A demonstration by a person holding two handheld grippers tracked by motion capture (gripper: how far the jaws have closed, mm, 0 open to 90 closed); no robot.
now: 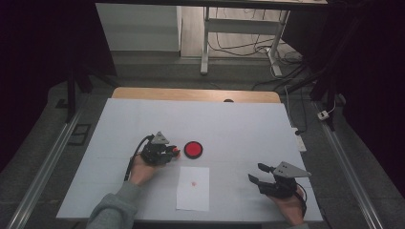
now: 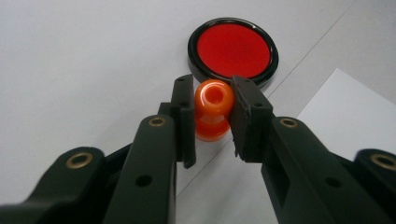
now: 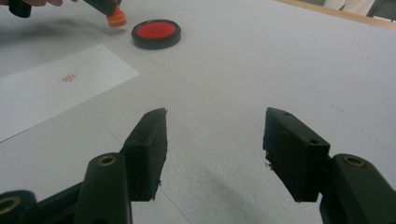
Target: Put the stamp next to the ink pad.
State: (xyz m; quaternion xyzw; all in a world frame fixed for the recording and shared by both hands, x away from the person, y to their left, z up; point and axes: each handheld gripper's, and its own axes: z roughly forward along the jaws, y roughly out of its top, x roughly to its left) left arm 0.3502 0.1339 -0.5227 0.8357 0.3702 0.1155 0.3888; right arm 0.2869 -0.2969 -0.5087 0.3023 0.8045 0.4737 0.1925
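1. Orange stamp [image 2: 213, 108]: small plastic knob, judged light, rigid, smooth and rather slippery; best taken at its narrow waist. Stands on the counter [image 1: 248, 124], just left of the red ink pad [image 1: 193, 149].
2. Left gripper [image 2: 212, 112]: jaws pinching the stamp.
3. Right gripper [image 3: 215, 144]: jaws spread, holding nothing, near right.
4. Paper sheet [image 1: 193, 188]: stamped, near centre.

On the bench [image 1: 119, 124], the ink pad [image 1: 193, 149] sits behind the paper sheet [image 1: 193, 188]; the stamp [image 1: 175, 151] stands just left of the pad.
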